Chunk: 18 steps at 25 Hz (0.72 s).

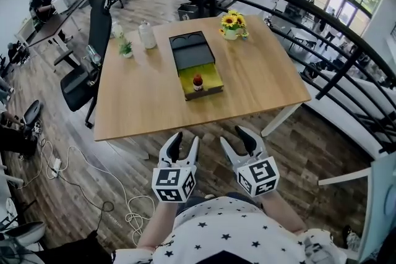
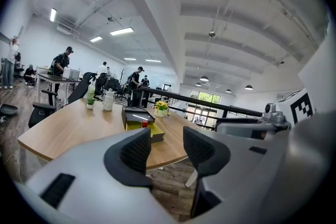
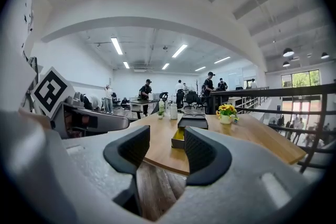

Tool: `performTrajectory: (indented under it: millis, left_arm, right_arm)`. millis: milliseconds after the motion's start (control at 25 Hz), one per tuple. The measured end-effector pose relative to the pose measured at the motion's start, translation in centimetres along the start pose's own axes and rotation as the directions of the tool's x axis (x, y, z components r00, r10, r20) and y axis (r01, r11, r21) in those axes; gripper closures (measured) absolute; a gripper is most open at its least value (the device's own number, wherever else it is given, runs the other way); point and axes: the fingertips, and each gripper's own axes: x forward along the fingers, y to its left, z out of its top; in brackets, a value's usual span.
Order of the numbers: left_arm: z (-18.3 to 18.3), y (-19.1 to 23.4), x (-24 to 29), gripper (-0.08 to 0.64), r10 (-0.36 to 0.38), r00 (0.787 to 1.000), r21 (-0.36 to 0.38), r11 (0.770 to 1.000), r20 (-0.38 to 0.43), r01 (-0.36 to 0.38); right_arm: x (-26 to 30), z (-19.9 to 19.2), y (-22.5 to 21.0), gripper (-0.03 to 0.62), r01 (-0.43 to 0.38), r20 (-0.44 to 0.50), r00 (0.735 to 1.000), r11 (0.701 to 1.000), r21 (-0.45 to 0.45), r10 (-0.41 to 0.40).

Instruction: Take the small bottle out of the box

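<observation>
The left tongs (image 1: 186,140) and right tongs (image 1: 236,137) are held low before the torso, side by side and slightly apart, pointing forward. Each pair's jaws stand apart with nothing between them. The left forearm (image 1: 154,227) and right forearm (image 1: 283,213) reach forward behind them.
</observation>
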Motion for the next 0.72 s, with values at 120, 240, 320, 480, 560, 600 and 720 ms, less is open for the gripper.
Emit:
performTrajectory:
  millis: [120, 240, 320, 480, 560, 600, 720]
  left_arm:
    - [0.1, 0.6, 0.9, 0.388, 0.007, 1.0, -0.008, 1.0, 0.003, -0.007]
    - [-0.2, 1.3, 1.7, 0.388, 0.015, 1.0, -0.022, 1.0, -0.009, -0.015]
    - [-0.2, 1.9, 2.4, 0.388, 0.021, 1.0, -0.028, 0.999, -0.013, -0.021]
    - [0.4, 3.5, 4.3, 0.388, 0.039, 0.999, -0.034, 0.999, -0.017, -0.04]
    - [1.0, 4.6, 5.6, 0.388, 0.052, 0.999, -0.038, 0.998, -0.013, -0.052]
    - [1.3, 5.2, 6.3, 0.388, 0.059, 0.998, -0.04, 0.997, -0.01, -0.059]
    - [2.0, 6.6, 8.3, 0.388, 0.08, 0.997, -0.048, 0.996, -0.007, -0.08]
  right_arm:
    - [0.8, 0.1, -0.3, 0.407, -0.001, -0.004, 1.0, 1.0, -0.002, 0.001]
    - [1.8, -0.3, -0.7, 0.407, -0.004, -0.016, 1.0, 1.0, 0.005, 0.004]
    - [2.8, -0.3, -1.0, 0.407, -0.009, -0.019, 1.0, 1.0, 0.006, 0.009]
    - [5.5, 0.1, -1.7, 0.407, -0.031, -0.02, 0.999, 1.0, -0.004, 0.031]
    - [7.3, 0.5, -2.4, 0.407, -0.044, -0.02, 0.999, 0.999, -0.013, 0.044]
    - [8.2, 0.7, -2.7, 0.407, -0.052, -0.021, 0.998, 0.999, -0.018, 0.051]
    - [10.8, 1.1, -4.0, 0.407, -0.069, -0.029, 0.997, 0.997, -0.036, 0.068]
